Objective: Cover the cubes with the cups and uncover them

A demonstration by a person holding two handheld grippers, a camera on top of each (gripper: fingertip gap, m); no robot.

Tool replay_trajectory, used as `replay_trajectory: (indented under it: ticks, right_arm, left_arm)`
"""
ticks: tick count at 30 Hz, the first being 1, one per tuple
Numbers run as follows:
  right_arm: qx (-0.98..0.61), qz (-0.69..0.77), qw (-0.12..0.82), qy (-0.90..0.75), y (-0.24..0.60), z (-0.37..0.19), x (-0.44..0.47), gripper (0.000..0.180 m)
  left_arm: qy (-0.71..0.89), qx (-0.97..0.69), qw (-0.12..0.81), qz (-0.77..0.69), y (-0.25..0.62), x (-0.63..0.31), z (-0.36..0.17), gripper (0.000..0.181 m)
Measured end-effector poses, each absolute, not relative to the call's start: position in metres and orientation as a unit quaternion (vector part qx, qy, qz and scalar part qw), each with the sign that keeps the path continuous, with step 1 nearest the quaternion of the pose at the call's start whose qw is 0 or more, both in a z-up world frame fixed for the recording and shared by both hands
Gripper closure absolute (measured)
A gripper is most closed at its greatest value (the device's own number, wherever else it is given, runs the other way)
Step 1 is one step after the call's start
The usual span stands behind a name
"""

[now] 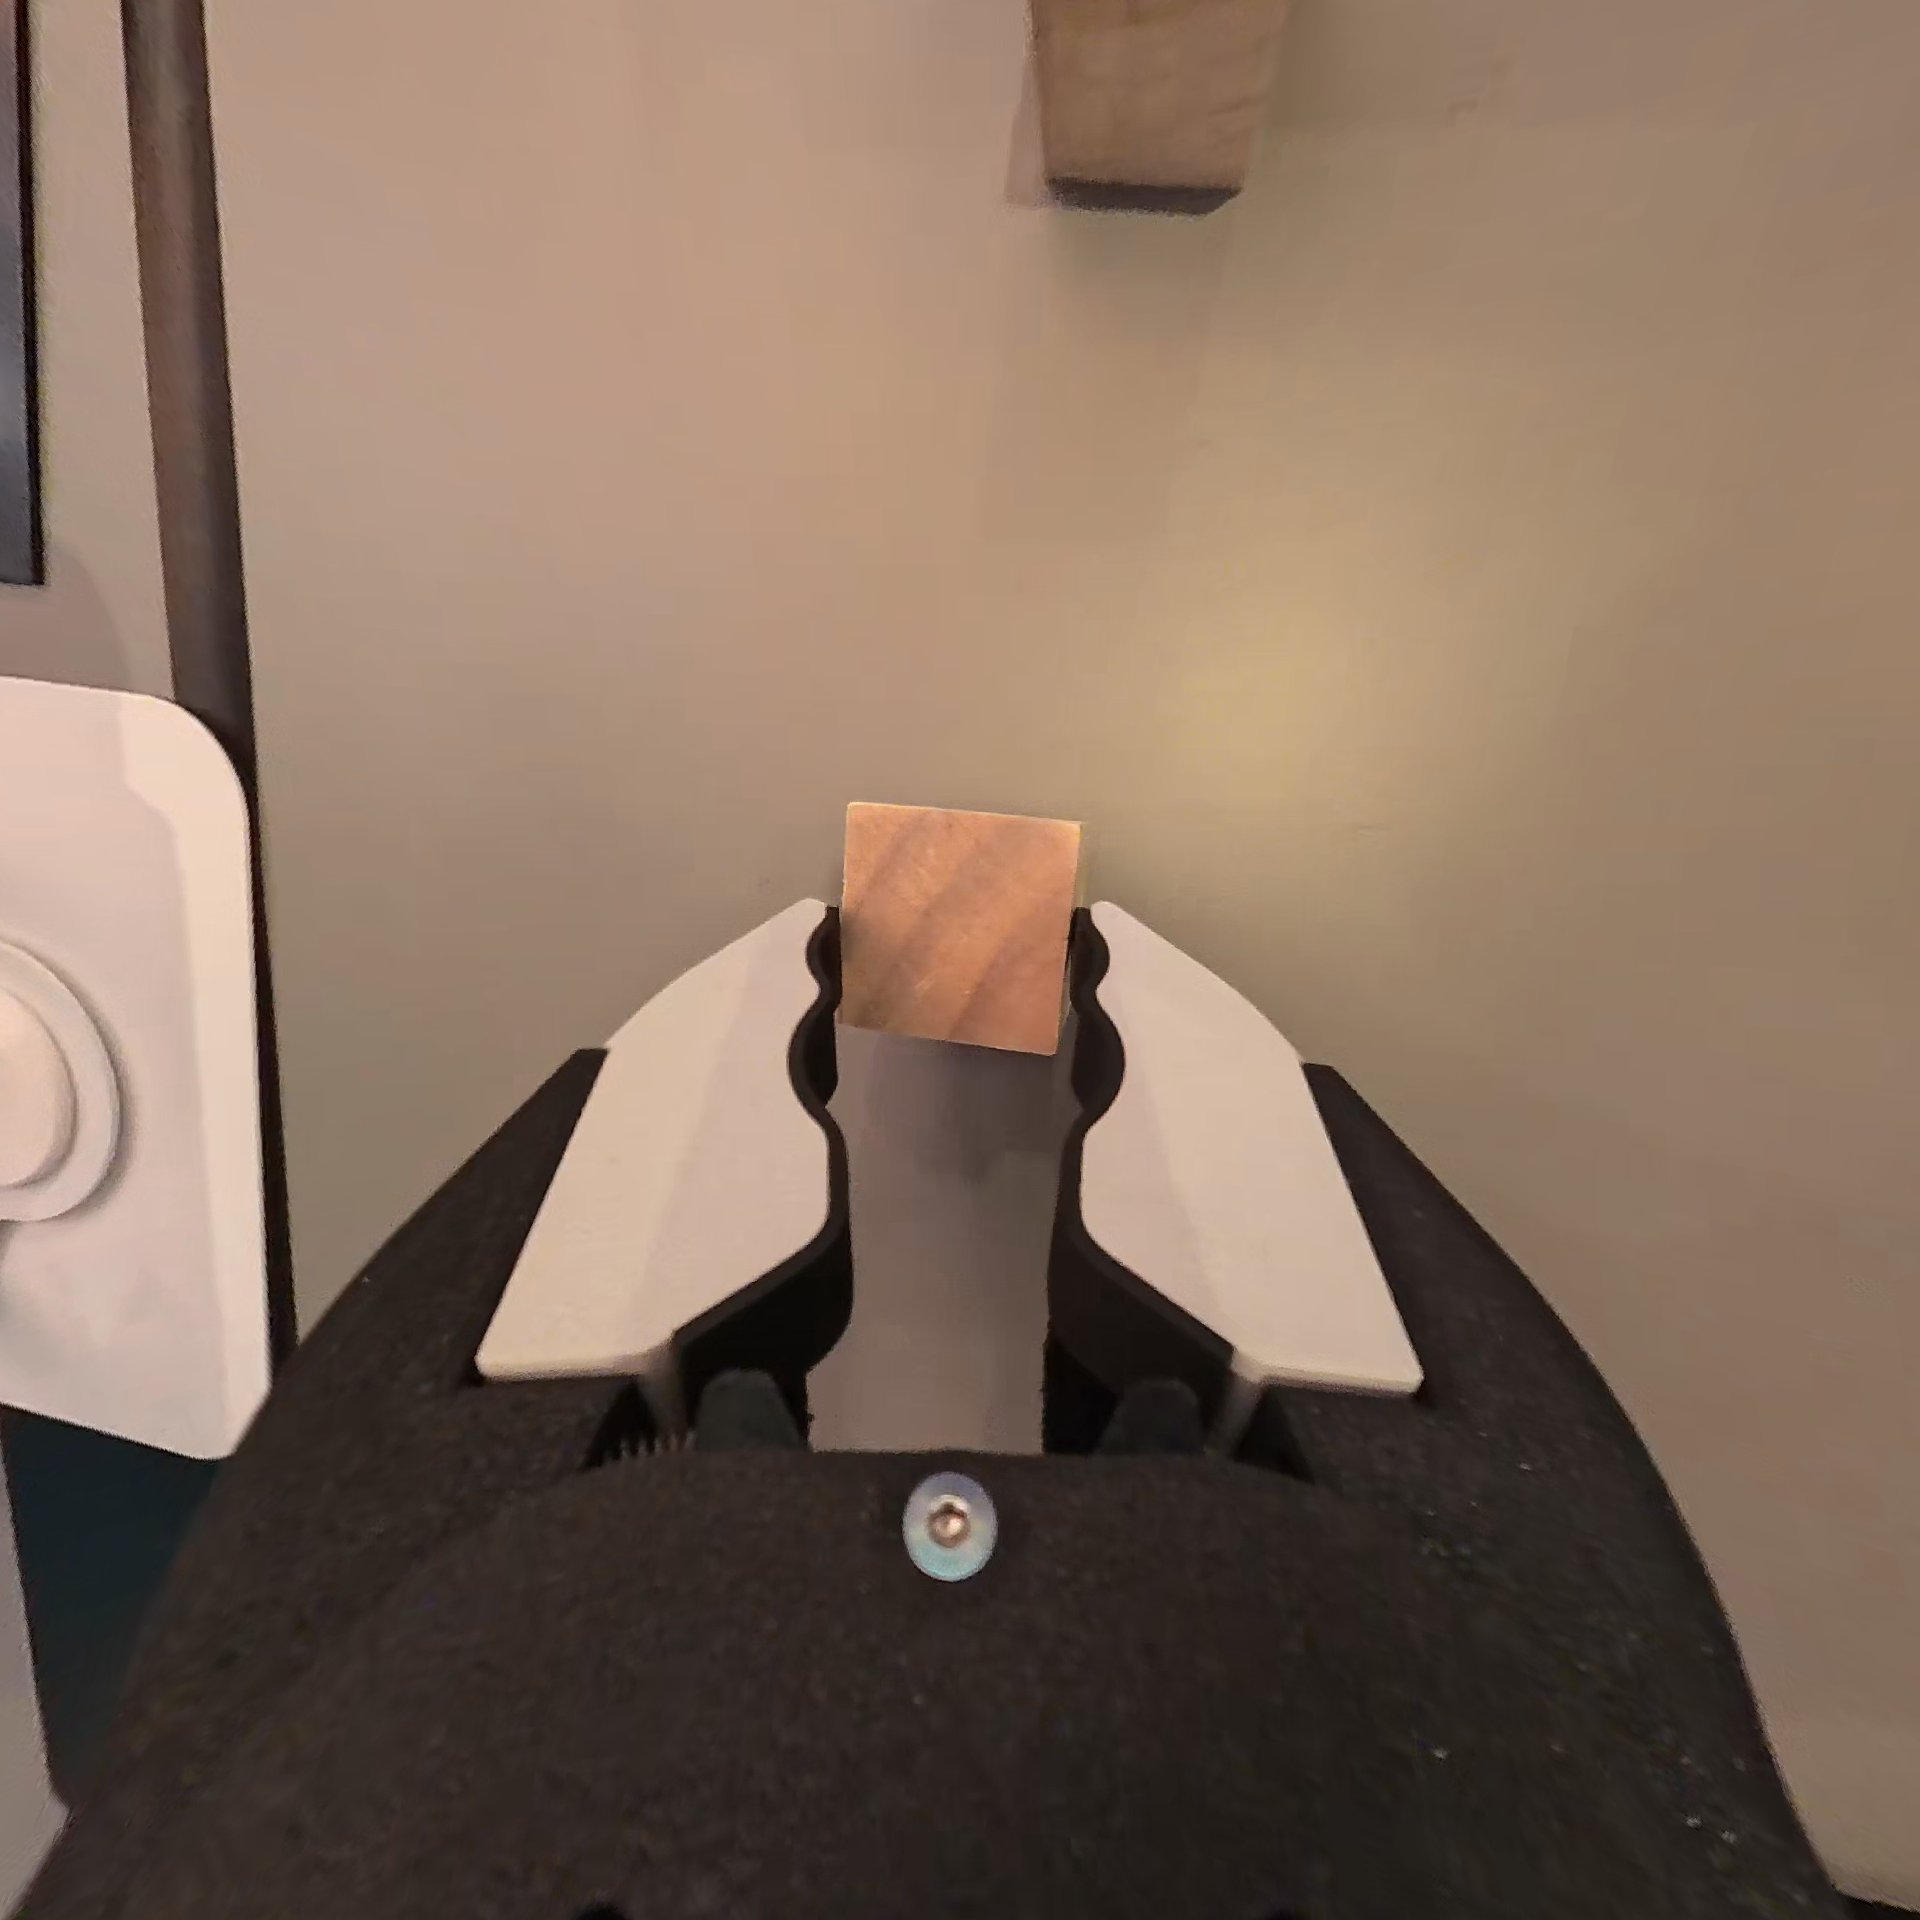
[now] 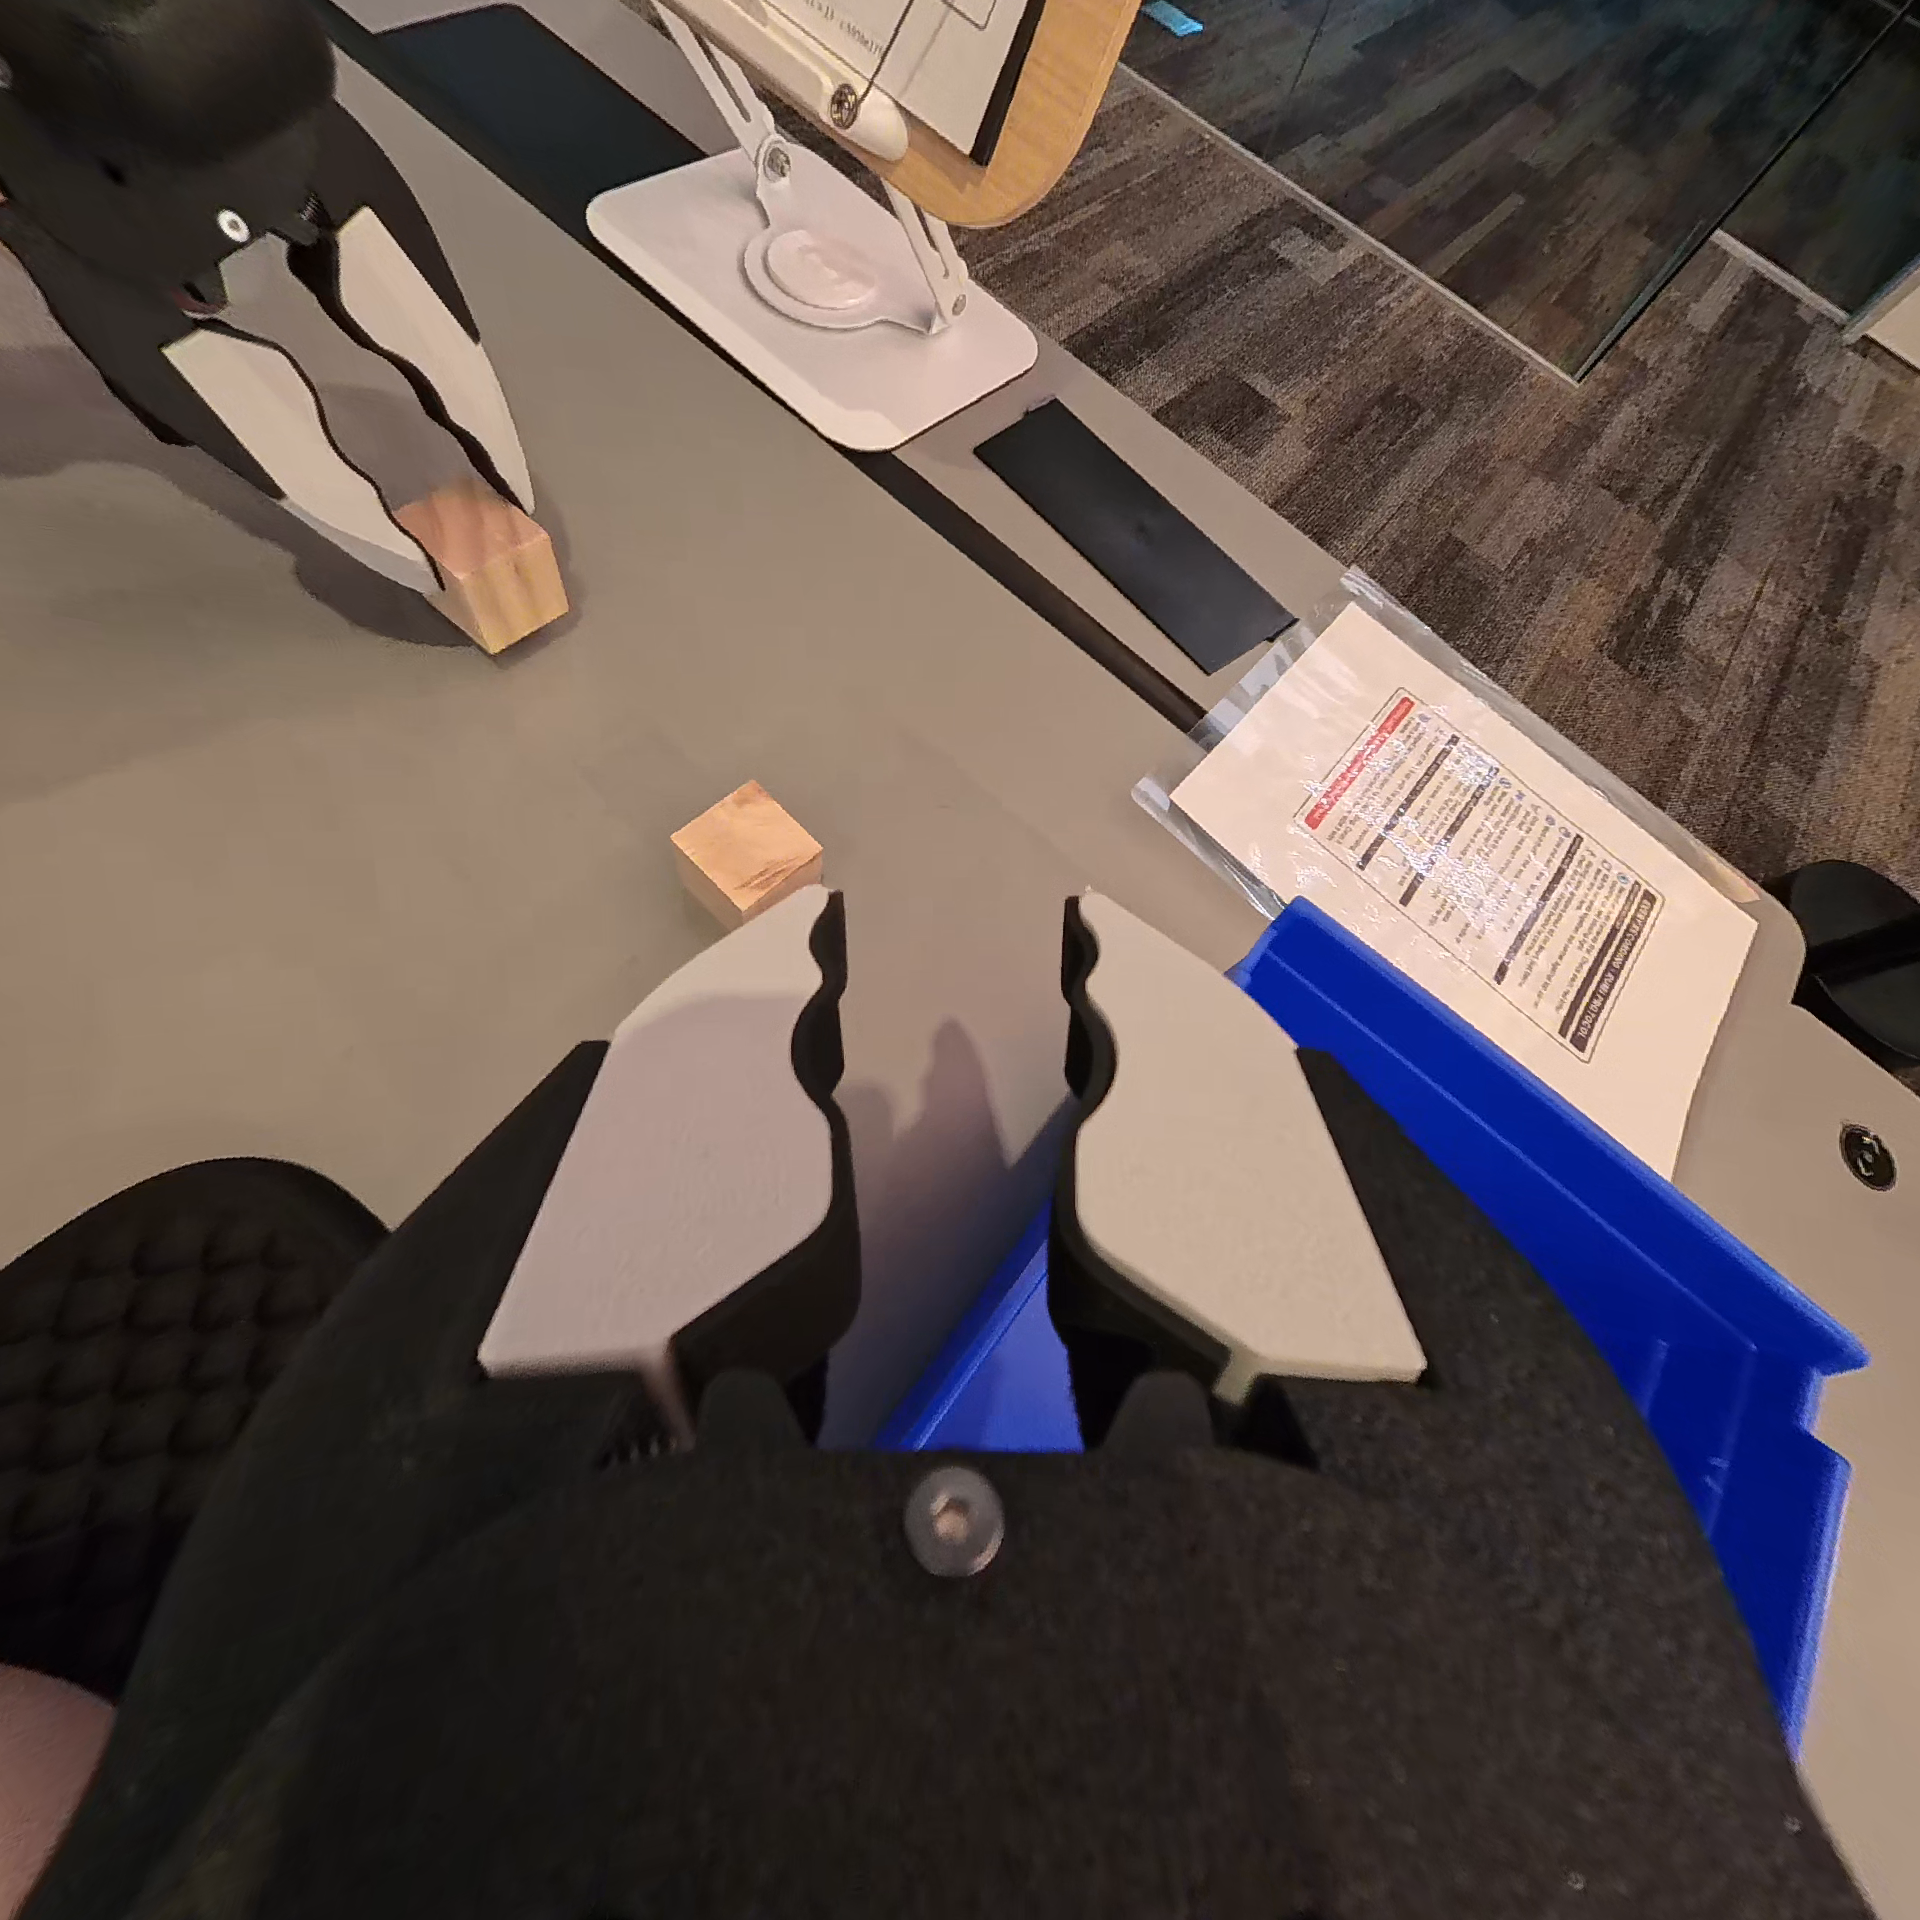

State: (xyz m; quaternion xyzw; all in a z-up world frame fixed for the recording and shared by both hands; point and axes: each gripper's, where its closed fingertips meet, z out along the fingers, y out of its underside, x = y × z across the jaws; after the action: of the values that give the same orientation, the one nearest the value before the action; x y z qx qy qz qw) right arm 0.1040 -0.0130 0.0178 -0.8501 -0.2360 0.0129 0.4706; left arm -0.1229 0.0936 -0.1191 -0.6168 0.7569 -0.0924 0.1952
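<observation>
Grey table (image 2: 312,831), dark patterned carpet (image 2: 1455,364)

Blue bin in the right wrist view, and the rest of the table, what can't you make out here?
- Blue bin: inside hidden by the right hand-held gripper.
- Cups: none seen in either view.
- Far block, left wrist view: cut off by the top edge.
- Held block: its underside faces away, so table contact is unclear.
</observation>
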Motion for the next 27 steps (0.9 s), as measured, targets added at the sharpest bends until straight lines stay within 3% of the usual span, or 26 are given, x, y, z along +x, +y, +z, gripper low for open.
replay_trajectory:
  ticks: [16,19,27]
  right_arm:
    - [-0.852,0.018,0.468,-0.232,-0.011,0.014,0.107,0.140]
    - [-0.853,0.020,0.468,-0.230,-0.010,0.013,0.107,0.140]
    - [-0.855,0.023,0.464,-0.229,-0.010,0.010,0.109,0.140]
  left_arm:
    - [0.754,-0.623,0.175,-0.108,0.091,-0.131,-0.128,0.140]
    - [0.748,-0.622,0.197,-0.119,0.093,-0.127,-0.120,0.130]
    - [0.740,-0.619,0.242,-0.103,0.096,-0.144,-0.085,0.128]
